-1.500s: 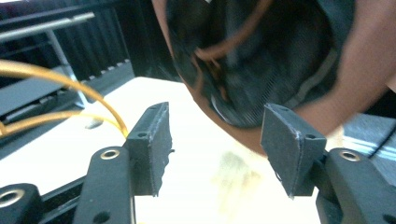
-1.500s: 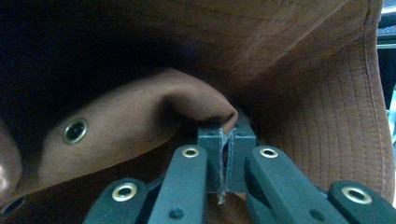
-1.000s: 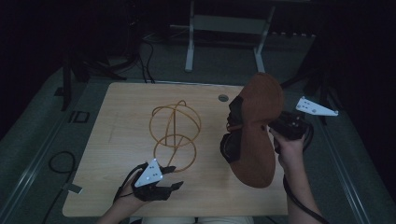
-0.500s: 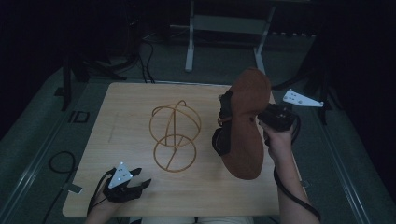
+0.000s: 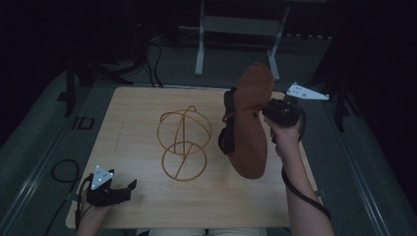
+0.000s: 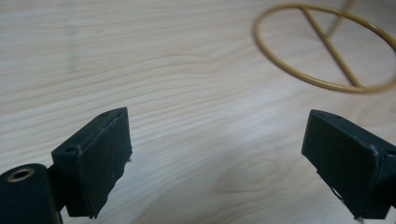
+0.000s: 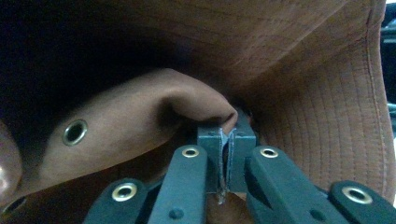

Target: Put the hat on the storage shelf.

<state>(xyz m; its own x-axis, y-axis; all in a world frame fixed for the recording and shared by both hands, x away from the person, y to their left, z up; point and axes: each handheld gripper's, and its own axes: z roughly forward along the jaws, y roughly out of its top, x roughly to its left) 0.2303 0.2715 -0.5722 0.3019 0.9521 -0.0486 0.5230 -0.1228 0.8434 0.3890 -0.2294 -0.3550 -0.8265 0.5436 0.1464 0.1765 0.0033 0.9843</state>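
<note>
- Hat (image 5: 248,123), brown with a wide stitched brim and a dark chin cord: I have it lifted clear of the table (image 5: 137,113), hanging on edge at the right side, just beside the wire stand (image 5: 183,142) and apart from it.
- Progress, as I judge it: the pick-up is done; placing the hat over the gold wire stand, the likely destination, is not yet done. The stand's upper sphere carries nothing.
- Wire stand: upright near the table centre, its ring base flat on the wood.
- Right gripper (image 5: 282,112): clenched on the hat. In the right gripper view its pads (image 7: 226,142) meet on a pinched fold of brown fabric (image 7: 187,100), with a brass eyelet (image 7: 75,131) to the left of the fold.
- Left gripper (image 5: 115,191): released and holding nothing. It sits low at the near-left corner of the table, well apart from the hat. Its jaws have just been opening; in the left gripper view they stand wide over bare wood, with nothing between them and the stand's ring base (image 6: 327,46) ahead.
</note>
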